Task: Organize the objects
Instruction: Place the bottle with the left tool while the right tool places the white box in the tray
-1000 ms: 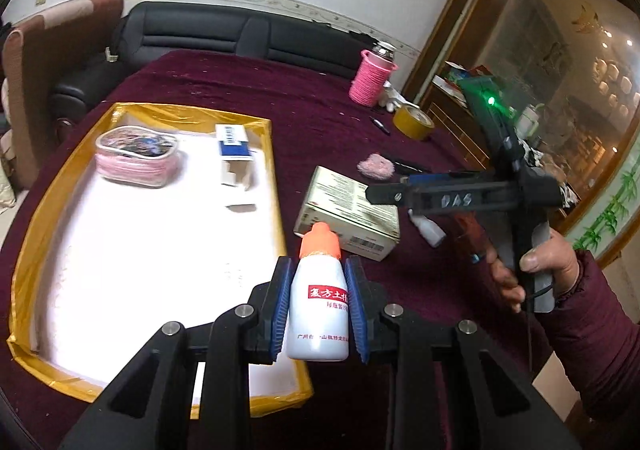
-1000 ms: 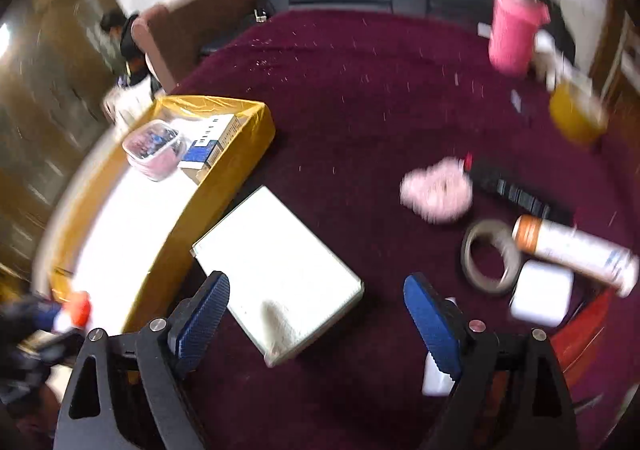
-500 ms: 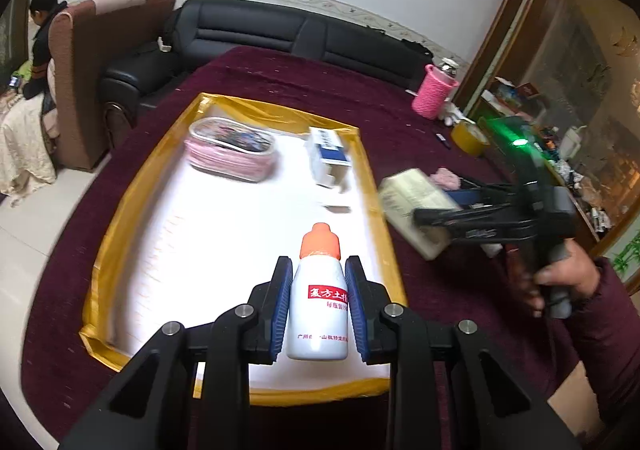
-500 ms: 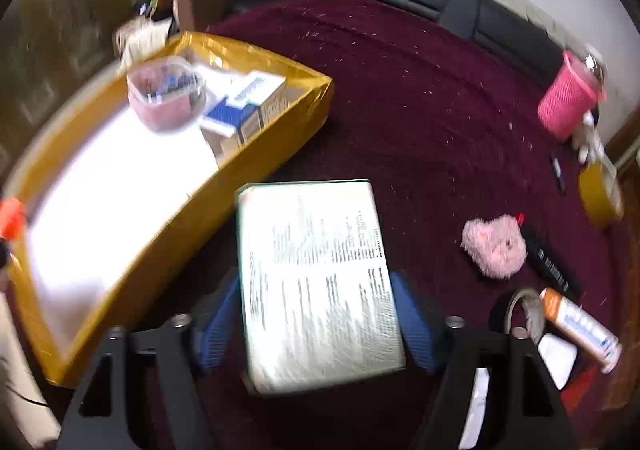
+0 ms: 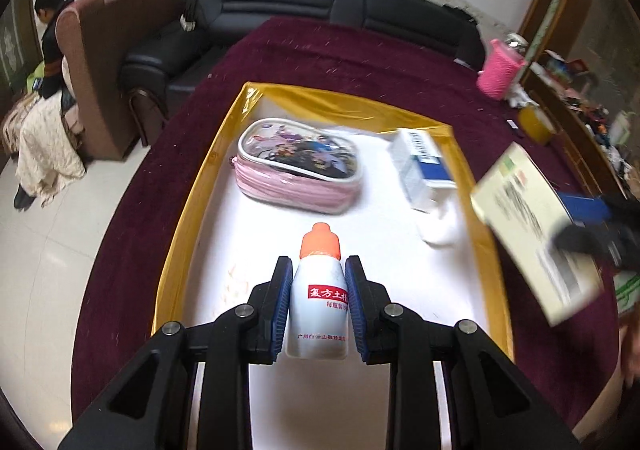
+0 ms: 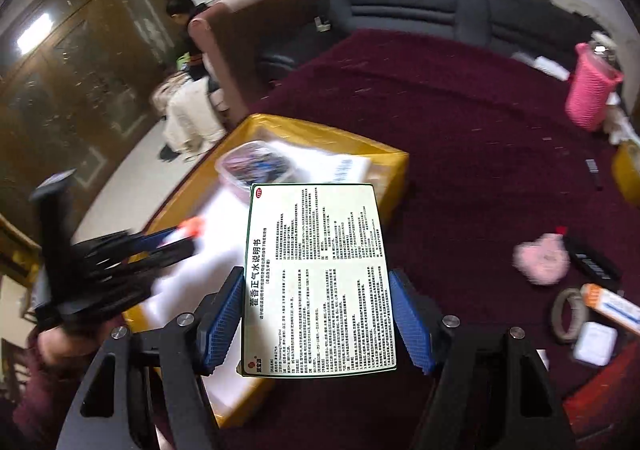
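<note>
My left gripper (image 5: 318, 302) is shut on a white bottle (image 5: 318, 310) with an orange cap, held above the white floor of the yellow-rimmed tray (image 5: 320, 100). My right gripper (image 6: 316, 314) is shut on a flat white medicine box (image 6: 318, 274) printed with text, held in the air over the tray's right edge (image 6: 394, 170); the box also shows at the right of the left wrist view (image 5: 532, 226). In the tray lie a pink pouch (image 5: 298, 166) and a blue-and-white box (image 5: 424, 170).
On the maroon tablecloth (image 6: 460, 122) lie a pink fluffy ball (image 6: 542, 258), a tape ring (image 6: 570, 314), a white tube (image 6: 612, 306), a black remote (image 6: 592, 262), a small white case (image 6: 594, 342) and a pink cup (image 6: 592, 94). A black sofa (image 5: 320, 10) stands behind.
My right gripper closed on the medicine box, lifted it off the cloth and carried it toward the tray. My left gripper moved over the tray with the bottle.
</note>
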